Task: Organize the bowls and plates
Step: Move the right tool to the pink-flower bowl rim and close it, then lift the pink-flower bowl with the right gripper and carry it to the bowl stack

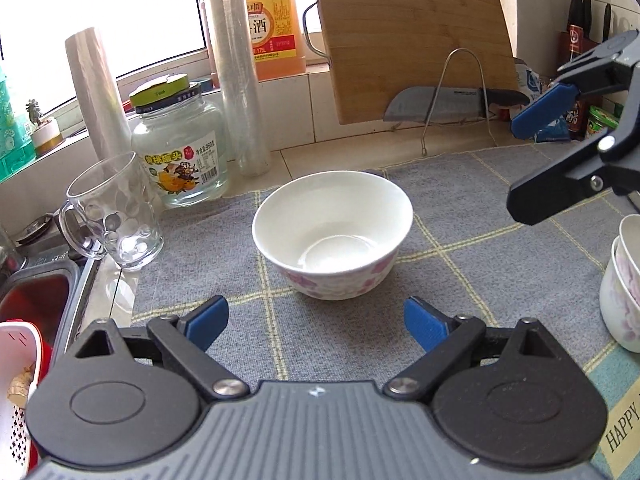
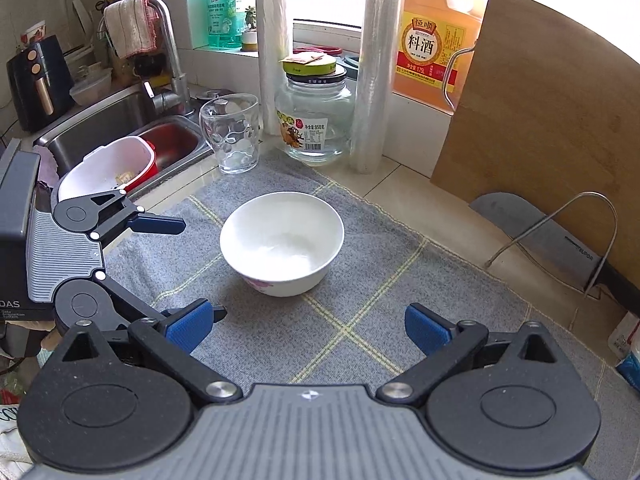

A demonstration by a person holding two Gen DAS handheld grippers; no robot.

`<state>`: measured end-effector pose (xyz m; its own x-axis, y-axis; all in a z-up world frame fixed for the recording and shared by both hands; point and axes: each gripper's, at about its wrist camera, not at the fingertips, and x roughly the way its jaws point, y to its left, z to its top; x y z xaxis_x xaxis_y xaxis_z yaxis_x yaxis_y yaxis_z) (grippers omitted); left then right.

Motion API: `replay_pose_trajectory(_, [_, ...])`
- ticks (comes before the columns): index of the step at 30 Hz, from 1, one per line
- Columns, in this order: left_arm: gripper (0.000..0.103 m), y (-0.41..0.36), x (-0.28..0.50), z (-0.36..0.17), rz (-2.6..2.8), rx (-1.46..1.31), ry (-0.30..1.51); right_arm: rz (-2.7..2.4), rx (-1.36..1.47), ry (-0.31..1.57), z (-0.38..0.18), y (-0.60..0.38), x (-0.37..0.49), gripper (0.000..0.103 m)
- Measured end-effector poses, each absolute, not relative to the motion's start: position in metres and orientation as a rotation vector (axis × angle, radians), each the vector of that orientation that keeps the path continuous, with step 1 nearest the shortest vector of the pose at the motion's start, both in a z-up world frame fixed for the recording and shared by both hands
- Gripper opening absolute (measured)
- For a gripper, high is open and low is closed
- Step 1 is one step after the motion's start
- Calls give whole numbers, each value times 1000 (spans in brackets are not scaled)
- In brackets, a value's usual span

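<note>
Bright window glare – fisheye-warped edges

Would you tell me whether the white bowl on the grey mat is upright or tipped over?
Upright. The bowl sits on its base on the grey mat, rim facing up and its empty white inside visible in both views.

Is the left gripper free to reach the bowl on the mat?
Probably yes: the left gripper is open, facing the bowl, with only bare mat between. The glass stands off to one side.
</note>
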<state>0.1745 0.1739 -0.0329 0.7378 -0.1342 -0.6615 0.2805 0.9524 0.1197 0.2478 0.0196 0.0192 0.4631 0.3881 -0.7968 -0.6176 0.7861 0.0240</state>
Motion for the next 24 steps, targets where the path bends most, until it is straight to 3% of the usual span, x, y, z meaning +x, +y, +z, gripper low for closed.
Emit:
replay_pose_trajectory(19, [94, 171, 209, -55, -300, 245, 703, 672, -245, 991, -22, 56, 326, 102])
replay_pose_trajectory(24, [94, 173, 213, -56, -318, 234, 706, 691, -243, 1010, -30, 66, 336, 98])
